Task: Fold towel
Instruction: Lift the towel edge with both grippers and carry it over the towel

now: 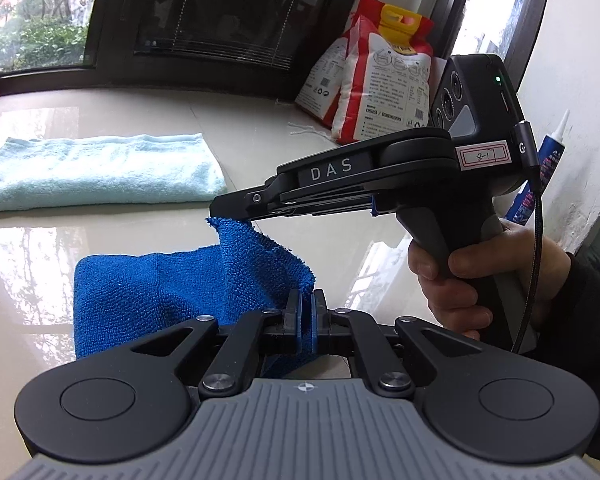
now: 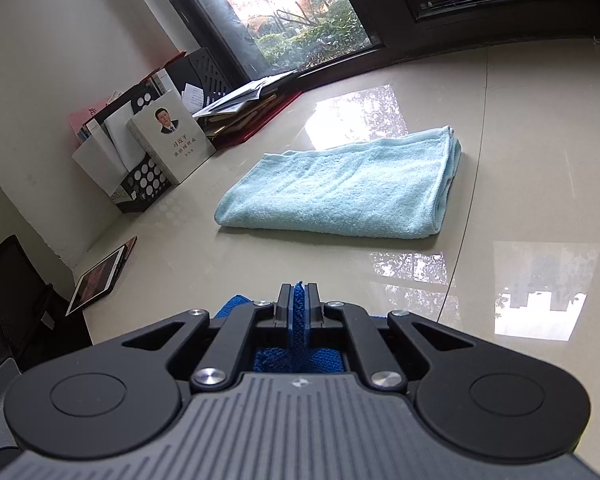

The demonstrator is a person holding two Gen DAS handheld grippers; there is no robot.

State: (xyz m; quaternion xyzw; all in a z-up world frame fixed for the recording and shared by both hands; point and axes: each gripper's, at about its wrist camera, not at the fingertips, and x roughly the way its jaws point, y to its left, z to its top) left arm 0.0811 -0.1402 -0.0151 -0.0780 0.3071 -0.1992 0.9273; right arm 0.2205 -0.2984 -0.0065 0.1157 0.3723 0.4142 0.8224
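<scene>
The dark blue microfibre towel (image 1: 172,292) lies partly on the glossy cream counter (image 1: 100,236), in front of both grippers, with two of its corners lifted. The left gripper (image 1: 307,312) has its fingers pressed together on one raised edge of this towel. The right gripper (image 1: 236,210), seen from the side in the left wrist view, pinches another corner with its fingers closed and holds it up above the counter; the right hand (image 1: 460,276) grips its handle. In the right wrist view the blue cloth (image 2: 299,316) is squeezed between the closed fingers (image 2: 286,308). Beyond it, well apart, a folded light blue terry towel (image 2: 348,188) rests flat on the counter. Near the wall stand a white book with a portrait on the cover (image 2: 170,136), black perforated file holders (image 2: 140,184) and a tablet (image 2: 100,276). A red and white printed bag (image 1: 376,80) and a blue tube (image 1: 540,172) stand at the far right corner.
</scene>
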